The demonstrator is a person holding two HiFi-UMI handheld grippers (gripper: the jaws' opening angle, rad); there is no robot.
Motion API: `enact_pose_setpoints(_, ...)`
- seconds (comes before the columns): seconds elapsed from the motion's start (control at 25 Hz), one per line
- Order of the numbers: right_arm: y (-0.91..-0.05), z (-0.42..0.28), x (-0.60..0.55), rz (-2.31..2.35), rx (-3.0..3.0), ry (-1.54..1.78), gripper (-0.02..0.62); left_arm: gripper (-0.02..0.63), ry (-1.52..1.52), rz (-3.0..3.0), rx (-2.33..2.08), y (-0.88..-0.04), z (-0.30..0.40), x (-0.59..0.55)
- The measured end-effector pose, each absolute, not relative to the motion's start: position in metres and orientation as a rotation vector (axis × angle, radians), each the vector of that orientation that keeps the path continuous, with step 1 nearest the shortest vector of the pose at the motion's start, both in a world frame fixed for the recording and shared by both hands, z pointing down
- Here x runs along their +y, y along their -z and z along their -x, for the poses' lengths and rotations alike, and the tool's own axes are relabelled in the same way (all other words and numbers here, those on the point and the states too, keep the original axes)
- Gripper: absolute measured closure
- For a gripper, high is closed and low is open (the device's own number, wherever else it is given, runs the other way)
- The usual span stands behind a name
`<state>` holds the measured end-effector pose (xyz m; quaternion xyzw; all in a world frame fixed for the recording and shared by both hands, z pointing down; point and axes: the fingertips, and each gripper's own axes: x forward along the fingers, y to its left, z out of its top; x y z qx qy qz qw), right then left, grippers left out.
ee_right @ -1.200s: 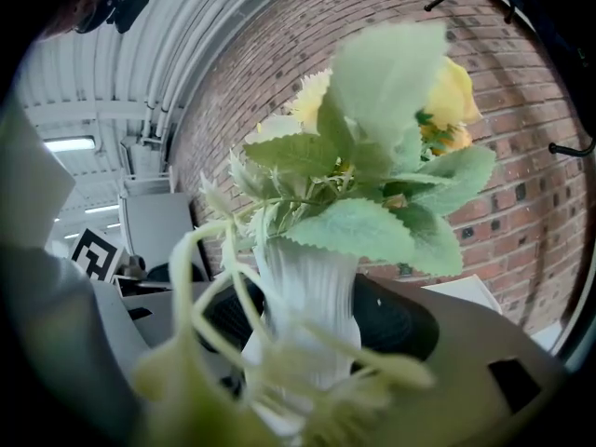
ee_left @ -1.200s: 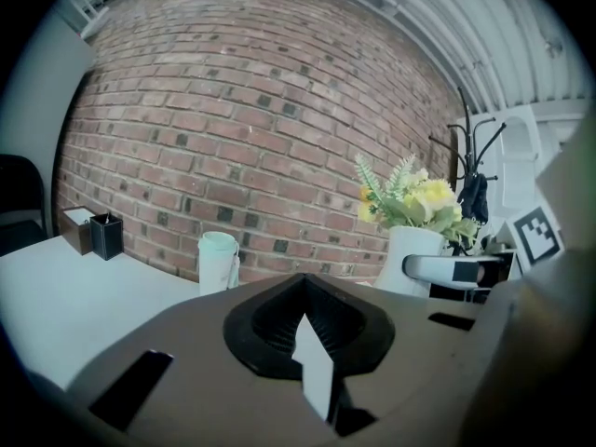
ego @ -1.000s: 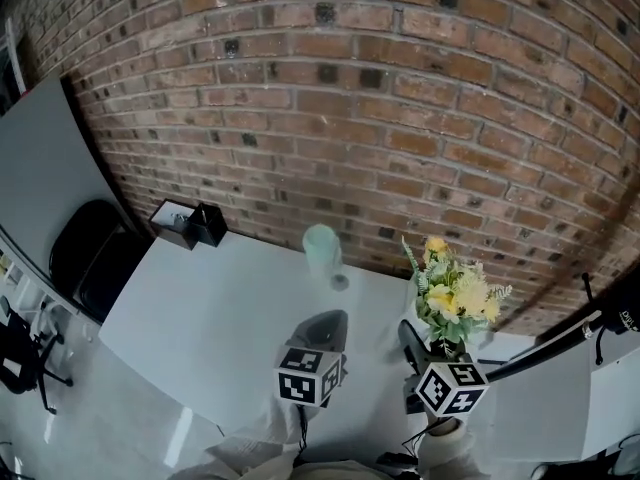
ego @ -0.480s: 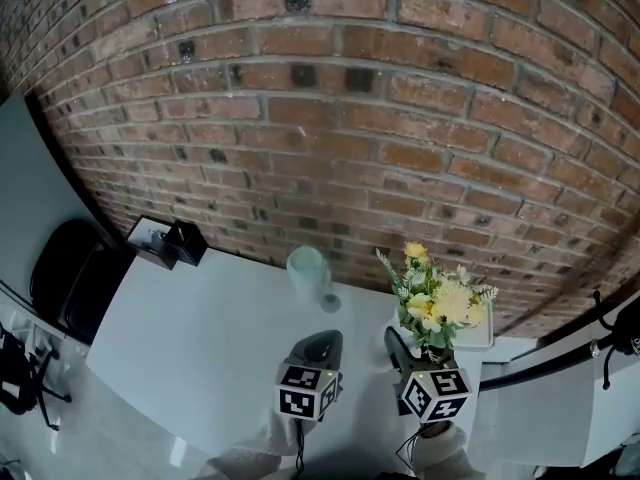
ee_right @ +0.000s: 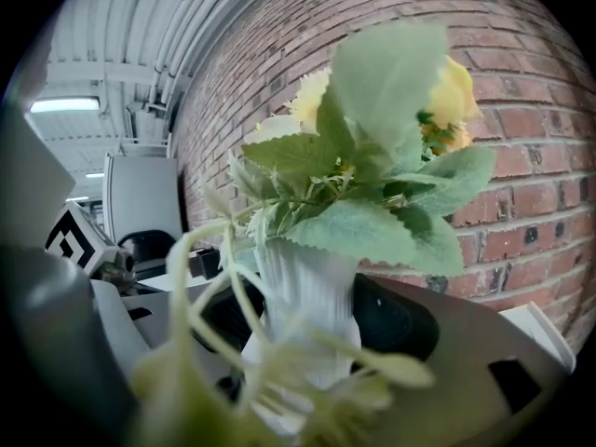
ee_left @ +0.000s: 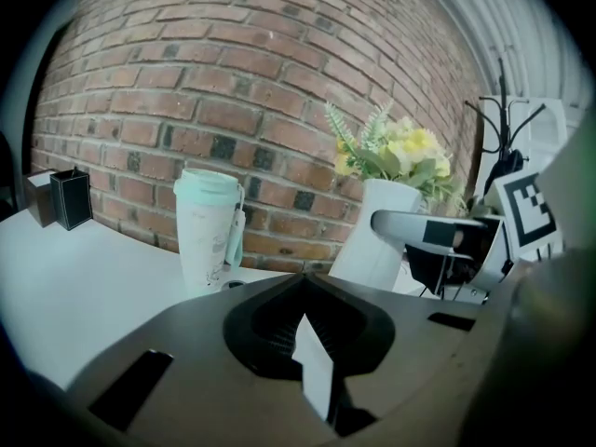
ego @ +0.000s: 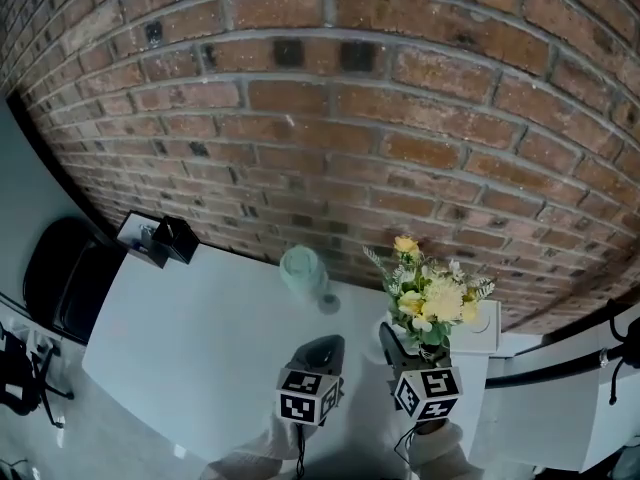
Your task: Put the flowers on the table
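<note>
In the head view the scene has slid down and toward the person over the last second, so the brick wall now fills more of the frame. The flowers (ego: 430,293) still sit just right of the mint tumbler (ego: 303,268), carried by the right gripper (ego: 410,346) above the near right corner of the white table (ego: 200,318). The left gripper (ego: 322,353) stays low beside it. The left gripper view shows its jaws brought together with nothing between them. Beyond them stand the tumbler and, to its right, the white vase (ee_left: 377,236); its base is hidden, so I cannot tell whether it rests on the table. In the right gripper view the jaws remain clamped on the ribbed neck of the vase, with the leaves and yellow blooms filling the frame above. The change looks like the person closing in rather than the bouquet being set down, so the placing is probably still to come.
</note>
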<state>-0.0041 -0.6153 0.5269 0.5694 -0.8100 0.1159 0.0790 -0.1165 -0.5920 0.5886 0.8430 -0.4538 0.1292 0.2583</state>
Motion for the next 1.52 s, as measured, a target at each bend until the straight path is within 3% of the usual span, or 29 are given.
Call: enact_pose_setpoints(1.52,-0.542,0.017,-0.589,-1.698,-2.320,-0.405,0.325,0.600,-0.295,-2.280,-1.202,-0.574,0.128,-0.559)
